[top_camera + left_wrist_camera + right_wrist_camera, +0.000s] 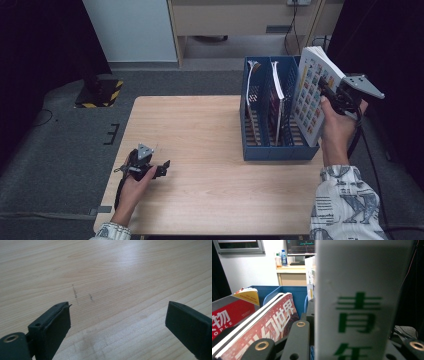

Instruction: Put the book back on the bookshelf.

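Main risk: the thick white book (312, 95), held up over the right end of the blue file rack (280, 150) on the desk (200, 150), could catch its lower edge on the rack wall or a divider if it comes down tilted, as it leans now, and shove the whole rack. It could also knock the two magazines (277, 95) already standing in the left and middle slots. Smaller risk: it's heavy & gripped near one edge, so may pivot or slip. Book: white, thick, cover w/ grid of small coloured pics, green characters on spine (357, 315). Right tongs (330, 92) clamped on it; left tongs (159, 169) open, empty, resting low on desk.
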Demonstrator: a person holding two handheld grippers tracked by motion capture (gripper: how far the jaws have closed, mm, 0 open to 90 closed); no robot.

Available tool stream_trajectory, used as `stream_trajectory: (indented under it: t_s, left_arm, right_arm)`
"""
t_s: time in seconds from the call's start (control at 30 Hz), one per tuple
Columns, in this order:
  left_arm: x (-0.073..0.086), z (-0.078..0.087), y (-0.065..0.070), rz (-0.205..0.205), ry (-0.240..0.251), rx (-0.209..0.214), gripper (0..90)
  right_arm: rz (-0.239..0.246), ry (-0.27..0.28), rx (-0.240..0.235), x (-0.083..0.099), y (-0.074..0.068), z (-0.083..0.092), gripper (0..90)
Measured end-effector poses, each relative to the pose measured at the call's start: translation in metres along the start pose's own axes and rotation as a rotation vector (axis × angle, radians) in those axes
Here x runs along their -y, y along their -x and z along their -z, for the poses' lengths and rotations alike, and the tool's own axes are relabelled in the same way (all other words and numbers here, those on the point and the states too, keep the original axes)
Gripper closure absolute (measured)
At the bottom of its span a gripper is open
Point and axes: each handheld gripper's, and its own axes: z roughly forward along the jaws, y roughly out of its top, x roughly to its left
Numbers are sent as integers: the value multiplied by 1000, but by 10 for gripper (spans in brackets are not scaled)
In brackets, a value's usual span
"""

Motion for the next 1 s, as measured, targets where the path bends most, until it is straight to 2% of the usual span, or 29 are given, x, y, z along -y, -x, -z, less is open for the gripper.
stream_trajectory:
  t_s: [0.47, 0.7, 1.0]
  left_arm:
    - [0, -1, 1, -14, -3, -6, 59]
    - [0, -2, 0, -15, -6, -8, 59]
    - [1, -1, -1, -5, -8, -14, 59]
  right_arm:
    - [7, 6, 17, 4, -2, -15, 736]
    - [-8, 22, 6, 9, 0, -23, 736]
    - [-26, 26, 17, 18, 4, -30, 736]
